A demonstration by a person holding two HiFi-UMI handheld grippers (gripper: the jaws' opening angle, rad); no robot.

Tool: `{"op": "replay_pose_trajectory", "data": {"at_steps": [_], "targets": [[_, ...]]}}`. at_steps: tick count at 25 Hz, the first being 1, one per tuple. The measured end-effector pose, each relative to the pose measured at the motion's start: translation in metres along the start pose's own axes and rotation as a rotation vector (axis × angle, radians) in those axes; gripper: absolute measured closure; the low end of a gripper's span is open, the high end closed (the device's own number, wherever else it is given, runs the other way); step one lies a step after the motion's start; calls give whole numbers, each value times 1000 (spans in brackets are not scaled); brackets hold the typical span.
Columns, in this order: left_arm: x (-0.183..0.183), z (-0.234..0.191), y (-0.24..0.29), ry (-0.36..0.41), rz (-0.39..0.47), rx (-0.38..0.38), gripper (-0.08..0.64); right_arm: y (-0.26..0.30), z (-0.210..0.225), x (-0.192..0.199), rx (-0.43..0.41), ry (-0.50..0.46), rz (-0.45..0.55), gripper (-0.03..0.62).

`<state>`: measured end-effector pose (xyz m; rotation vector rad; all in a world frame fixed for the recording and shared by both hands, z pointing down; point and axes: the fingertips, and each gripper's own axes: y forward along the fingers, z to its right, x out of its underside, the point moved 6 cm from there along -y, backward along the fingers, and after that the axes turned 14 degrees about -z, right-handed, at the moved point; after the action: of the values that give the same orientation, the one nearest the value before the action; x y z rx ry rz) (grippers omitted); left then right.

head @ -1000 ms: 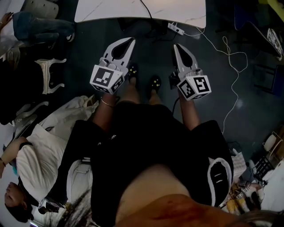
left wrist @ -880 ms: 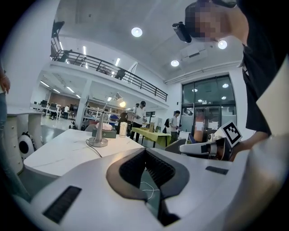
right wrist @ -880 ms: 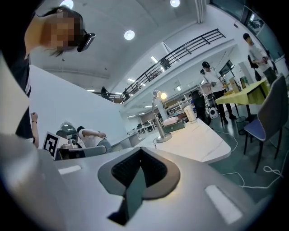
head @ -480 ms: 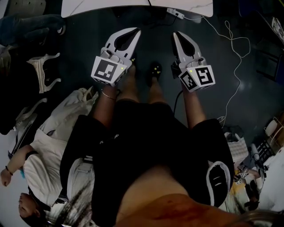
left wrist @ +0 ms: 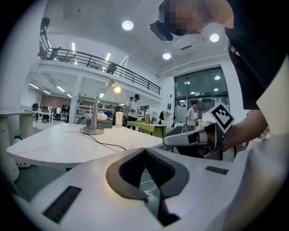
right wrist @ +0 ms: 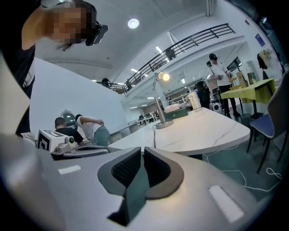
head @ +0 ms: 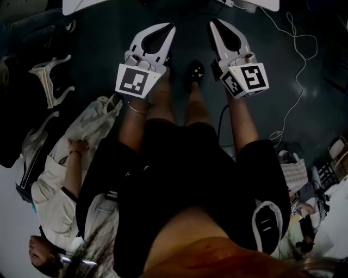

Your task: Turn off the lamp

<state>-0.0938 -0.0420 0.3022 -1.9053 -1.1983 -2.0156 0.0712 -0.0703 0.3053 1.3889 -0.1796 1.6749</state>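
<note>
Losing the white marble table (head: 98, 4) past the top edge; keeping white left gripper (head: 172, 26) and white right gripper (head: 212, 23) pinched together, empty, facing the lit silver desk lamp (left wrist: 94, 131) across it.

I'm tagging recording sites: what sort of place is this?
Likely a large open workshop or lab: a railed upper mezzanine, a white marble-look table bearing a lit silver desk lamp.

Head view looks steeply down — both gripper views face across the table (left wrist: 54, 142), sharing the lamp (left wrist: 96, 115).

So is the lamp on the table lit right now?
Yes, the lamp head glows bright above the white table in the left gripper view.
</note>
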Motion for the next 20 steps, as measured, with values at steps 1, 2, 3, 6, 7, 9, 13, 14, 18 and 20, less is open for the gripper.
{"op": "replay_pose_trajectory", "data": {"at_steps": [1,2,3,6,7,9,13,14,18,20], "targets": [[3,-3,1,-2,0,-4,554,5,1,1,-1,-1,-7,591],[6,-5,2,-4,2,-9,554,9,1,3,-2,-5,-16,589],[10,-7,3,-8,1,-13,554,14,2,6,-2,-12,-27,589],[20,-15,9,-17,-17,-16,554,31,2,9,-7,-45,-58,574],[22,-17,11,-19,-16,-13,554,35,2,9,-1,-66,-66,574],[28,-19,15,-24,-19,-3,554,42,3,10,27,-105,-80,556],[39,-23,25,-20,-35,17,552,57,9,15,65,-111,-93,529],[41,-24,27,-19,-38,22,554,61,10,17,71,-107,-98,528],[49,-31,32,-21,-51,41,552,77,13,23,91,-87,-119,528],[55,-34,36,-21,-59,53,554,84,16,26,103,-80,-121,528]]}}
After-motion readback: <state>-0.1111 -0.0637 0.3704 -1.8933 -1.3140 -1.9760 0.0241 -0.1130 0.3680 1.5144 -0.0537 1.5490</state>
